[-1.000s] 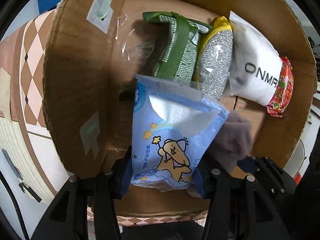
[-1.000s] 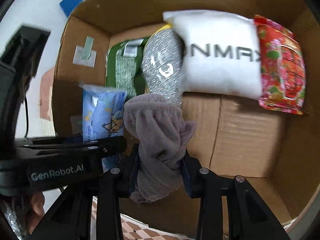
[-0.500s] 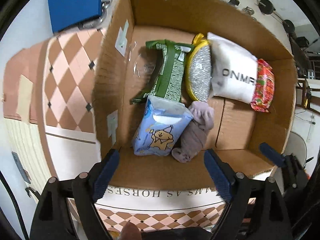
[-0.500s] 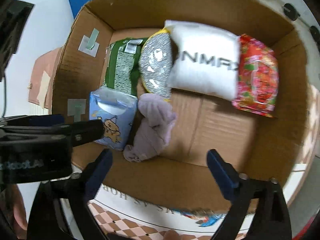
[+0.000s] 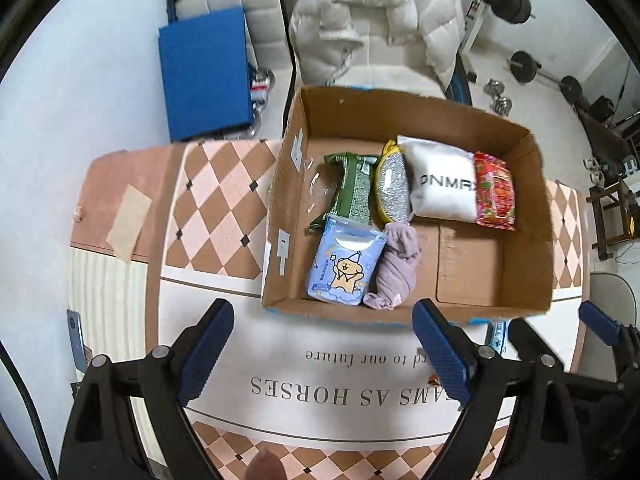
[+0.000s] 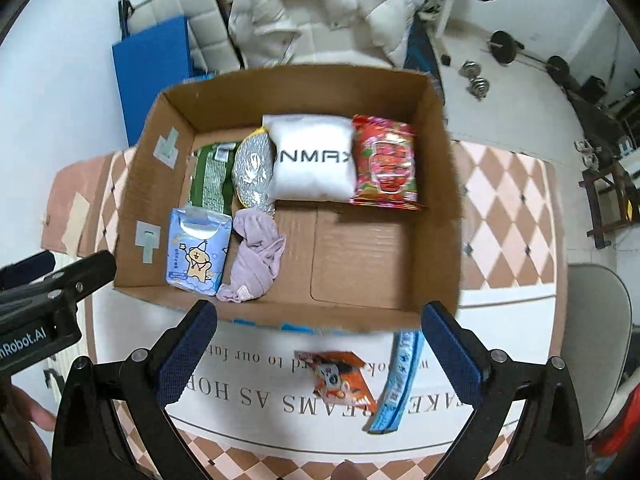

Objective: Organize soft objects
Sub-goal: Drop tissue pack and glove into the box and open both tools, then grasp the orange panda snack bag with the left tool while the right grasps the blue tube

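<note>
the cardboard box (image 6: 132, 208) sits on the checked tabletop (image 6: 500, 216), and it reads from nine o'clock across to three. hard against the left wall lies the blue tissue pack (image 6: 198, 256), flat with its cartoon face up, and touching its right edge is the grey sock bundle (image 6: 256, 258); both rest on the box floor in the near row, likely tucked into the corner to start a second line of soft goods. behind them, toward twelve o'clock, runs the far row: green scrubber pack (image 6: 210, 178), silver scouring pad (image 6: 252, 172) on edge, white pouch (image 6: 312, 160), red packet (image 6: 386, 164), each pressed to its neighbour, so space is saved. the floor from centre to three o'clock is bare cardboard.

the left gripper (image 5: 324, 354) stands above the near wall at six o'clock, its jaws having just swung wide with nothing between them. the right gripper (image 6: 316, 354) is spread just as wide and empty after the same opening. below it, outside the box on the table, an orange packet (image 6: 340, 376) and a blue strip pack (image 6: 400, 380) wait, probably next to go in.
</note>
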Demonstrator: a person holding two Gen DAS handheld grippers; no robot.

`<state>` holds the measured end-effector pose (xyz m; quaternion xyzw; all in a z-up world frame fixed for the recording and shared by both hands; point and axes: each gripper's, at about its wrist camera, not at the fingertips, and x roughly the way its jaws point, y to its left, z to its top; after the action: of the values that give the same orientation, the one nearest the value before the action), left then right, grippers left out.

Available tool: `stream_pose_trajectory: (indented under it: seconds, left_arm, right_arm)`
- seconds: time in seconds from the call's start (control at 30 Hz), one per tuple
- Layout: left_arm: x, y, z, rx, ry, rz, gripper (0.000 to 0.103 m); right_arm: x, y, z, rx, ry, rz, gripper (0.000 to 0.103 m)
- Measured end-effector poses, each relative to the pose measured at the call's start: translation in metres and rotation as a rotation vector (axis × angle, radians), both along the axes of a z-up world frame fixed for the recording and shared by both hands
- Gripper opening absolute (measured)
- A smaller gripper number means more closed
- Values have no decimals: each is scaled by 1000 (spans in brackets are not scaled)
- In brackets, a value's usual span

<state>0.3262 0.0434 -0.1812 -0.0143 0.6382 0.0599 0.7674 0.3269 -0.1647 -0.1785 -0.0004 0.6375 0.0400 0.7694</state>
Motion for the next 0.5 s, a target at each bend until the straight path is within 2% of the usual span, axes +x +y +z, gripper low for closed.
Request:
stream_pose_trajectory:
  seconds: [0.17,0.5]
  left_arm:
    - [-37,-8,23,42,-112,0,92]
    - [-70,-18,46,48,-188,-5,92]
  right_arm:
    - [-29,-15,26,-6,-68,-50,103]
    - [-76,-31,68,3,-174,-61,103]
